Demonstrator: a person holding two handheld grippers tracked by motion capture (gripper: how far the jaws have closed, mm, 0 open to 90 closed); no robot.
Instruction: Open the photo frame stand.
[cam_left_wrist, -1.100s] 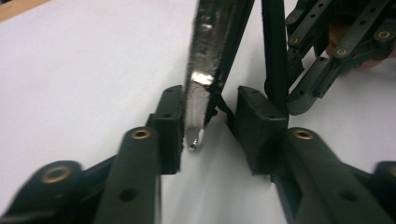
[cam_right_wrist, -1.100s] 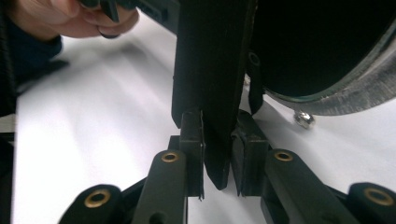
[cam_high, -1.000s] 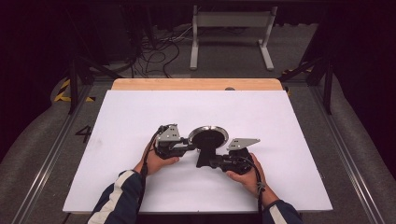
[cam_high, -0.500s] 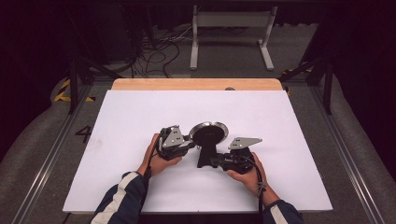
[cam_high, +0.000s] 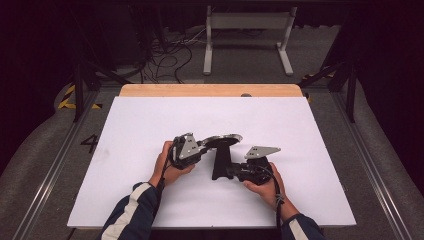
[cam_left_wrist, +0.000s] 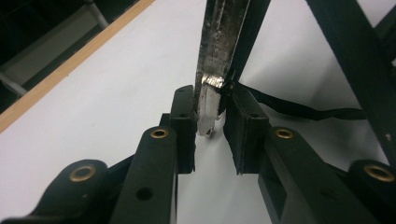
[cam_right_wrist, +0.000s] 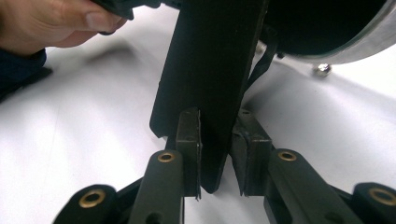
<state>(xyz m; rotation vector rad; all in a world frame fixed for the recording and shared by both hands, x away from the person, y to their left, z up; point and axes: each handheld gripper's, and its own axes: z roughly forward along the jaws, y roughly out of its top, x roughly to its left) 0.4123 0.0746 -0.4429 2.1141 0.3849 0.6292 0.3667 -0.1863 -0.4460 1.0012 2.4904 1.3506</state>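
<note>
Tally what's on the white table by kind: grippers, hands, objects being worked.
Grippers: 2, left gripper and right gripper
Hands: 2, left hand and right hand
Round silver-rimmed disc: 1, its rim between the left jaws
Flat black handle-like bar: 1, between the right jaws
Total: 6, all on the white table

We see the white table (cam_high: 150, 125) brightly lit from overhead — its surroundings dark. Our gripper views blur up close — shadows stay soft.
</note>
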